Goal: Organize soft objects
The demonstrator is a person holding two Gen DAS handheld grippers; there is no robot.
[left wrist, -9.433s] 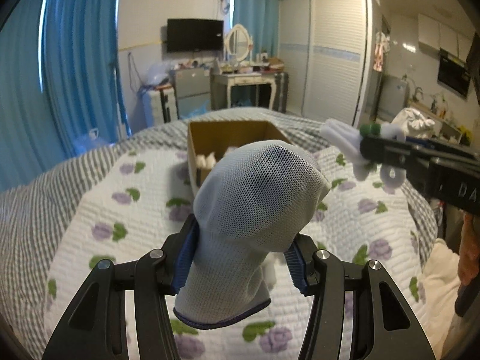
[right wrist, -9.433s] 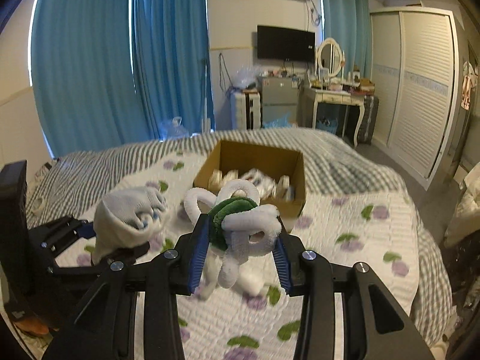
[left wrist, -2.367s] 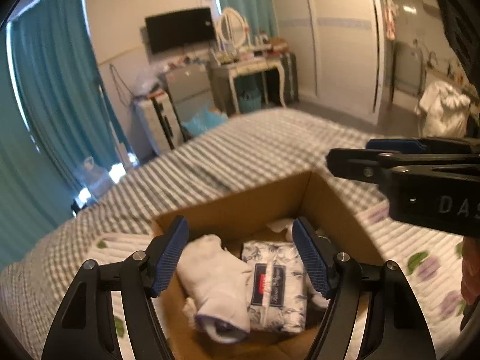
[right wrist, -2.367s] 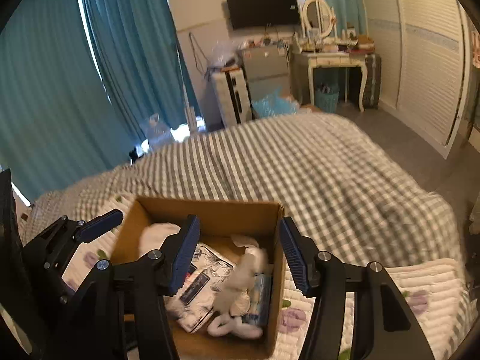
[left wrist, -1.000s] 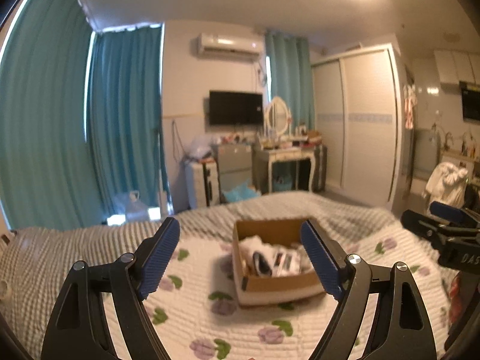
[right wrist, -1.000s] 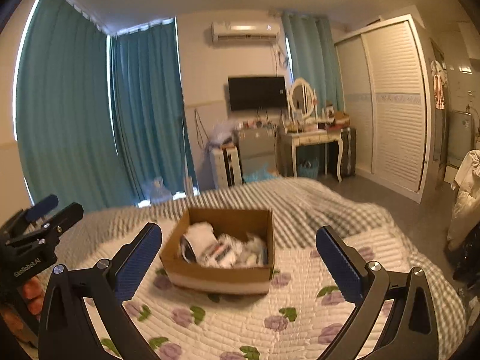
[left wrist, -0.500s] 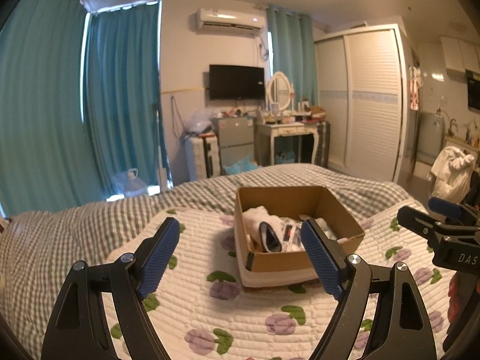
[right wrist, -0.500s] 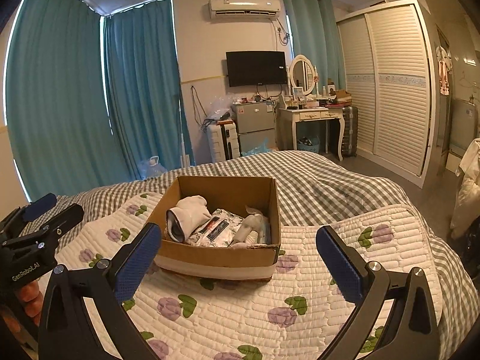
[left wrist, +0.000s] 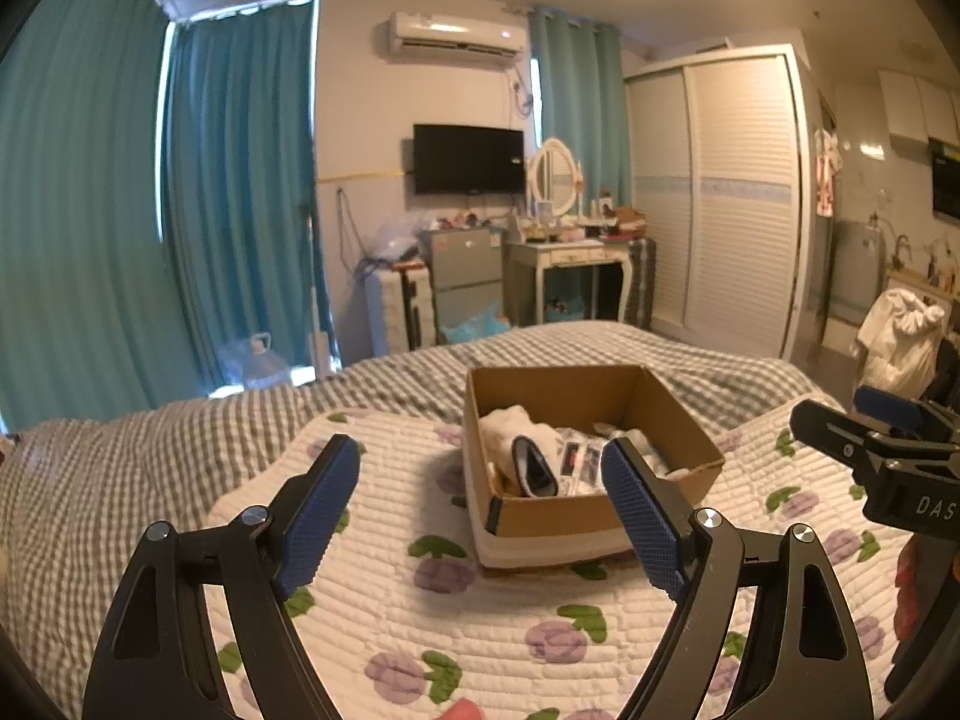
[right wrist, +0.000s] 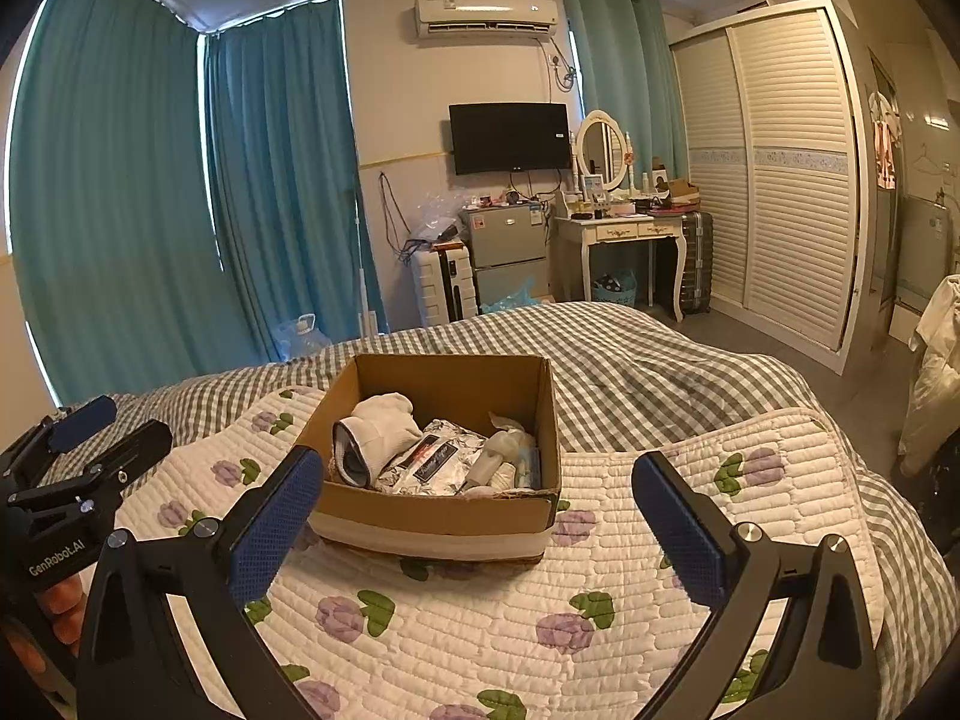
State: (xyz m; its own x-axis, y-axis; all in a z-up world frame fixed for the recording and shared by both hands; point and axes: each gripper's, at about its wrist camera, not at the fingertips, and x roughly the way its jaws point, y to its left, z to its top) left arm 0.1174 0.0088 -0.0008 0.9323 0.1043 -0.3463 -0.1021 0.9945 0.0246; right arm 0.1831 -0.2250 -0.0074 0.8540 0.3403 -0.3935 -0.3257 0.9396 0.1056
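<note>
1. Left wrist view: the left gripper (left wrist: pixel 480 510), black with blue-padded fingers, is spread wide and holds nothing, above a white quilt with purple flowers (left wrist: pixel 480 642). Ahead, an open brown cardboard box (left wrist: pixel 558 516) sits on the quilt, holding a white rolled sock with a dark cuff (left wrist: pixel 528 450). The right gripper (left wrist: pixel 882 450) shows at the right edge.
2. Right wrist view: the right gripper (right wrist: pixel 480 516) is also spread wide and empty. The box (right wrist: pixel 438 510) holds the sock (right wrist: pixel 378 432), a silver patterned packet (right wrist: pixel 432 462) and a white plush toy (right wrist: pixel 504 450). Behind lie a grey checked bedspread (right wrist: pixel 630 372), teal curtains (right wrist: pixel 150 210) and a white dressing table (right wrist: pixel 618 234).
</note>
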